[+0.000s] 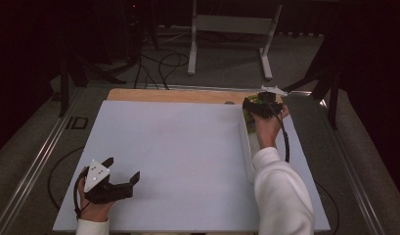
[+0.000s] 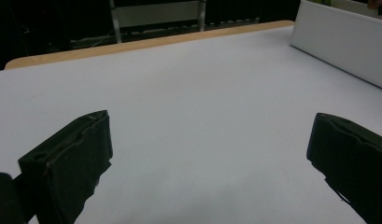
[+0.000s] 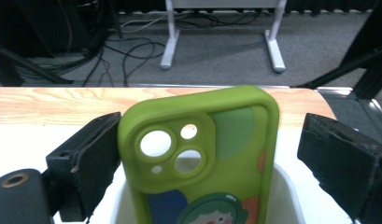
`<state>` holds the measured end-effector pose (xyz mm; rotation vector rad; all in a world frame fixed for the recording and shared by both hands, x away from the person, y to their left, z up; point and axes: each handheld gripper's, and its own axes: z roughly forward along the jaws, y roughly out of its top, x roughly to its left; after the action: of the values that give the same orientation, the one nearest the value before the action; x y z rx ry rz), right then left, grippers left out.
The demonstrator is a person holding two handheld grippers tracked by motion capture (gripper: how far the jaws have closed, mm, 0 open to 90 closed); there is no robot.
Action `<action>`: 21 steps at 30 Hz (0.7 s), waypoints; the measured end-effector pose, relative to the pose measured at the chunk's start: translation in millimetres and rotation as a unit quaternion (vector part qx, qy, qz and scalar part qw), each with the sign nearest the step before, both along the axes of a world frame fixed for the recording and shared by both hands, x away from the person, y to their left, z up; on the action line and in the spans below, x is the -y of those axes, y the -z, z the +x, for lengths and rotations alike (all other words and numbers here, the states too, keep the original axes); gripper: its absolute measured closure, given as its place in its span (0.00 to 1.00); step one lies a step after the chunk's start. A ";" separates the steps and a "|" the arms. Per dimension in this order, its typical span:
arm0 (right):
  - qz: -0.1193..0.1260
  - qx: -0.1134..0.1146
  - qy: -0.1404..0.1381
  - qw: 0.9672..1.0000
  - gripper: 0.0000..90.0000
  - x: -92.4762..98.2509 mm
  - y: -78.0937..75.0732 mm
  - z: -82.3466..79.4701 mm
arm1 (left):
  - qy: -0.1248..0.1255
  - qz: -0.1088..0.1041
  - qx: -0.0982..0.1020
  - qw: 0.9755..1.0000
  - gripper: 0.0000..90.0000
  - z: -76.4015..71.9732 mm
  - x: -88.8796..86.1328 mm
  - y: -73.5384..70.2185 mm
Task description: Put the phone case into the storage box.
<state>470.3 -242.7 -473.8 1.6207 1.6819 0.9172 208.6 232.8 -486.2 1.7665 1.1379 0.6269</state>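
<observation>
Left tool [image 1: 123, 171]: open, resting on white table [image 1: 178, 156] | right tool [image 3: 209, 154]: open around green phone case [image 3: 202, 158] standing in white bin [image 1: 247, 156]

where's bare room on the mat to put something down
Nearly all of the white mat is bare: the stretch between the left hand-held gripper, the wooden edge and the white bin. It is crowded only at the bin's far end, where the right hand-held gripper straddles a green phone case.
</observation>
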 end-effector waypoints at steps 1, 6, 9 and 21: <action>-0.003 0.000 0.002 1.000 0.08 -0.5 -0.4 0.0 | 0.000 0.000 0.000 1.000 0.01 -0.1 0.1 0.0; -0.002 0.006 -0.001 1.000 0.08 -1.0 -1.8 -0.9 | 0.000 0.001 0.000 1.000 0.01 -0.3 0.1 -0.4; 0.005 0.011 -0.001 1.000 0.08 -0.3 -2.9 -1.2 | 0.000 0.000 0.000 1.000 0.01 -0.4 0.0 -0.4; 0.016 0.012 -0.013 1.000 0.08 -2.4 -7.5 -6.5 | -0.001 0.001 -0.001 1.000 0.01 0.1 0.2 0.2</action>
<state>463.8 -240.3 -466.2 1.6055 1.6828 0.9764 208.7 232.6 -486.5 1.7672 1.1412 0.6287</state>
